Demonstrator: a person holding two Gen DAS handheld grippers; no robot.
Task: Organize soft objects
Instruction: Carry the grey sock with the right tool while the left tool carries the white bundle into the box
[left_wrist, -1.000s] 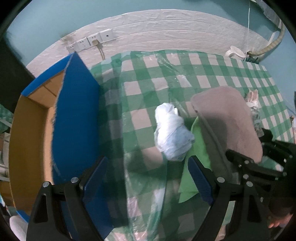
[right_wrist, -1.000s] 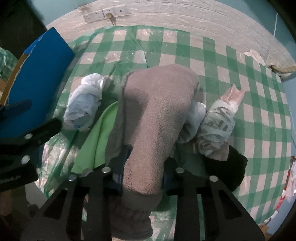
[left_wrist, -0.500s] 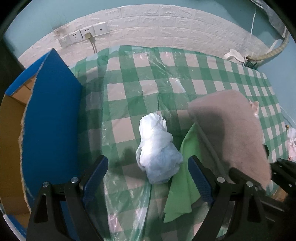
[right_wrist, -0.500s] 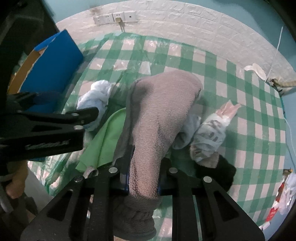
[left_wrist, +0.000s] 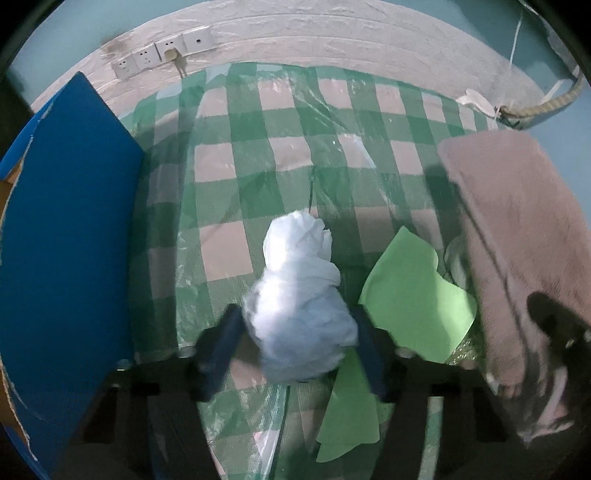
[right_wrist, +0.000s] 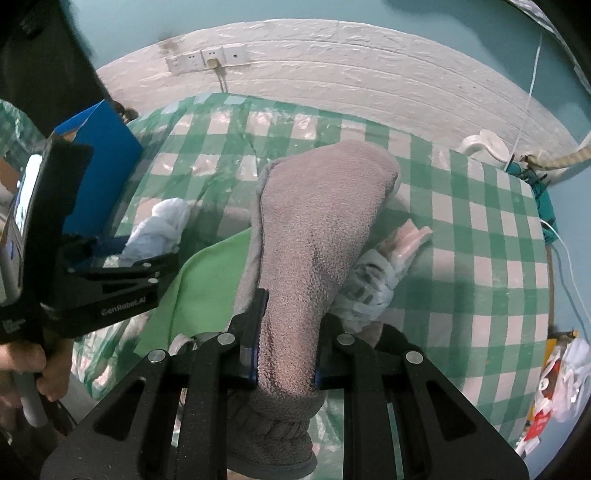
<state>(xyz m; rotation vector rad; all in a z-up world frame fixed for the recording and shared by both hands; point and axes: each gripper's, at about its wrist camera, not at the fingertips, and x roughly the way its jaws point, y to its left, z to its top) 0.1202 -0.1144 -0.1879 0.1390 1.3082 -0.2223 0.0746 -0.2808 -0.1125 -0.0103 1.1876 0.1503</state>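
Note:
A crumpled white plastic bag lies on the green-checked tablecloth. My left gripper is around it, its blue pads touching both sides of the bag; it also shows in the right wrist view. My right gripper is shut on a grey-brown fuzzy slipper and holds it lifted; the slipper also shows in the left wrist view. A light green cloth lies between bag and slipper.
A blue-sided cardboard box stands at the left table edge. A patterned plastic-wrapped bundle lies under the slipper. Wall sockets are behind the table. A white object and cords sit at the far right.
My left gripper has moved forward over the white bag and its jaws have closed in onto it. The right gripper has lifted the slipper higher.

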